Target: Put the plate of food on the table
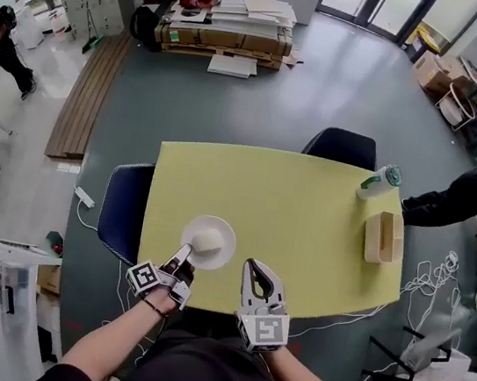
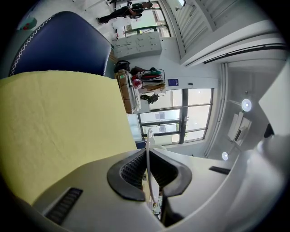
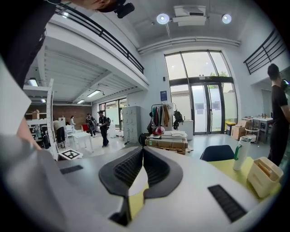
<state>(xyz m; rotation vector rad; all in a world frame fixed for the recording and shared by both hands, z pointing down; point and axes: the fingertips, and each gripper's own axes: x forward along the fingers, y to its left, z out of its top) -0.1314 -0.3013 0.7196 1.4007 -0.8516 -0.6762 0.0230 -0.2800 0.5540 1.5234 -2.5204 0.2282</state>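
One rim only gripped: clamped the plate of food (image 1: 225, 232) at its 7 o'clock edge between the closed pads of the left gripper (image 1: 185, 260). Lay flat at 1 o'clock from that claw, over the near-left part of the yellow table (image 1: 306, 213); contact with the top not clear. Carried the right gripper (image 1: 255, 269) closed and empty, just beside, at the plate's 4 o'clock. Likely needed only a short, level drop.
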